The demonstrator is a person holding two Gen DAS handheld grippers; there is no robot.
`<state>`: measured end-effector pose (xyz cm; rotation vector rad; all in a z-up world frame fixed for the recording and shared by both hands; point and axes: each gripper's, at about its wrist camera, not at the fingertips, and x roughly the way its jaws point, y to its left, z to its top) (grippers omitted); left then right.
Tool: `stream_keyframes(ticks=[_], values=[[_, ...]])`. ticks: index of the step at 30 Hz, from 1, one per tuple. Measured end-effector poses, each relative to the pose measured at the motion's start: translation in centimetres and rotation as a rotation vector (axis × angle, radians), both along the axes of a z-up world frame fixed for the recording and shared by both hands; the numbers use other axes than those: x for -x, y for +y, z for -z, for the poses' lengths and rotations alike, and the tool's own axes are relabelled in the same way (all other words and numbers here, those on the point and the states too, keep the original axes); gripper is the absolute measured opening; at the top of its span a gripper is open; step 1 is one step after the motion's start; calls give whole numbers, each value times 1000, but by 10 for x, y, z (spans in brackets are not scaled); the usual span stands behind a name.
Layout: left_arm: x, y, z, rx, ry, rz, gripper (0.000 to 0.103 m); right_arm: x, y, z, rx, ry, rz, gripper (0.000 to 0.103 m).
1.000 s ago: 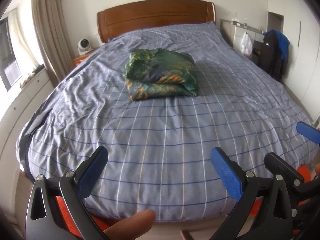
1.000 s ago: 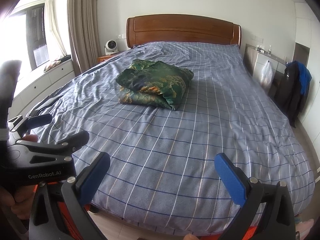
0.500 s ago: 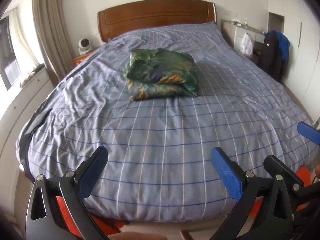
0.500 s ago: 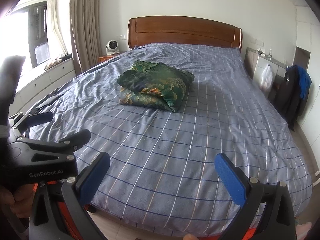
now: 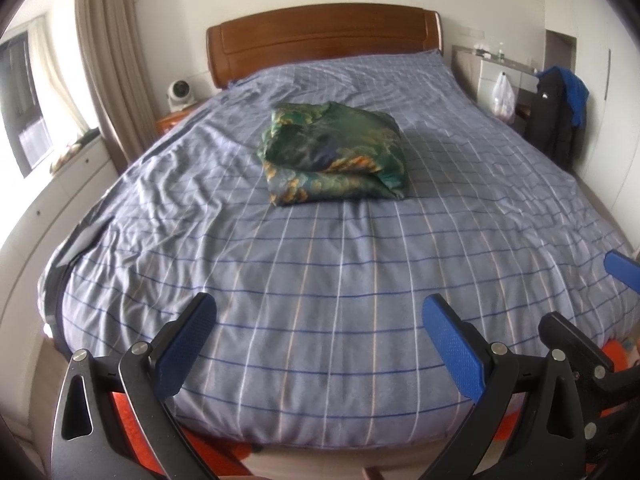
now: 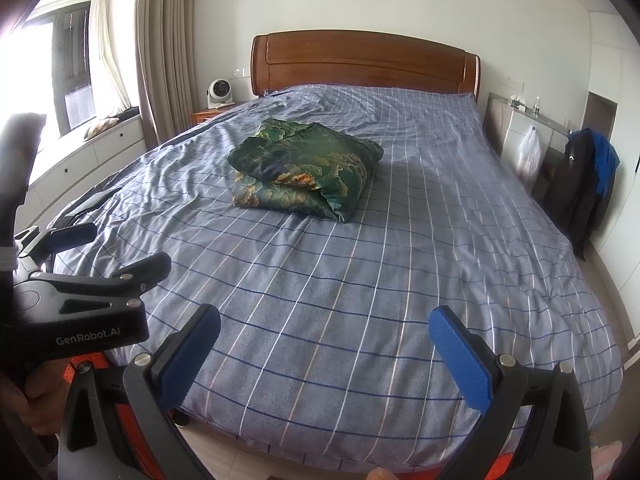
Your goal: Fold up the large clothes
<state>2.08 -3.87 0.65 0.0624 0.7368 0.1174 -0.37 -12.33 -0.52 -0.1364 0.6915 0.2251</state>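
Observation:
A folded green patterned garment [image 5: 334,157] lies in a thick bundle on the middle of the bed; it also shows in the right wrist view [image 6: 306,168]. My left gripper [image 5: 320,340] is open and empty over the foot of the bed, far short of the garment. My right gripper [image 6: 324,348] is open and empty, also at the foot of the bed. The left gripper shows at the left edge of the right wrist view [image 6: 80,248], and a blue fingertip [image 5: 622,270] of the right gripper shows at the right edge of the left wrist view.
The bed [image 5: 360,280] has a grey-blue checked cover and a wooden headboard [image 5: 324,40]. A small fan [image 6: 219,94] stands on the left nightstand. A cabinet with a white bag [image 6: 528,152] and a dark jacket [image 6: 580,184] stand on the right. Curtains and a window seat are on the left.
Both grippers have stayed open at the foot of the bed with only slight camera shifts. A fingertip seen low in the left wrist view one second ago is gone.

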Motion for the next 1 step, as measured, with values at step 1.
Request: stream_keyframes(ticks=[1], values=[[1, -1, -1, -3, -4, 3, 103, 0, 0, 0, 0, -1, 1, 103]])
